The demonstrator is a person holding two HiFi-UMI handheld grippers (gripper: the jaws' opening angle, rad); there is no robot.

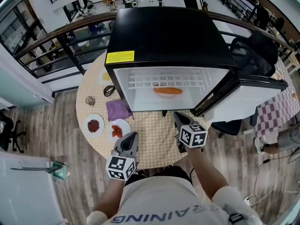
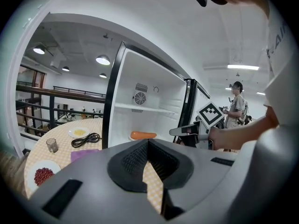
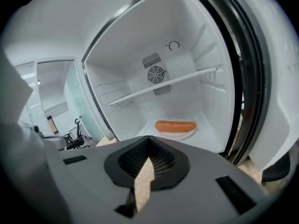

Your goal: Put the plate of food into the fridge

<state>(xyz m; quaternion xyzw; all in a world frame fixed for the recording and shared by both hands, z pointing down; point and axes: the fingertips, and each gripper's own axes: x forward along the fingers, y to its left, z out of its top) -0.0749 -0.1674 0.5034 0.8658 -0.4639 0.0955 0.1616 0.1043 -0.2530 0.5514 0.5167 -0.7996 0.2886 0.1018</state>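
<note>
A white plate with an orange sausage [image 1: 168, 92] lies on the floor of the open fridge [image 1: 164, 36]. The same plate shows in the left gripper view [image 2: 143, 135] and in the right gripper view [image 3: 175, 126]. My right gripper [image 1: 177, 117] hovers just in front of the fridge opening, shut and empty, its tips [image 3: 149, 139] pointing at the plate. My left gripper [image 1: 131, 136] is over the table, nearer to me and left of the right one. It is shut with nothing in it [image 2: 148, 141]. From the left gripper view the right gripper [image 2: 187, 130] is seen from the side.
The fridge door [image 1: 243, 97] stands open to the right. On the round table [image 1: 154, 142] left of the fridge are a plate of red beans [image 1: 93, 125], a plate of red food [image 1: 118, 130], a purple cloth [image 1: 117, 109], a glass [image 1: 90, 100] and a black cable [image 1: 109, 90].
</note>
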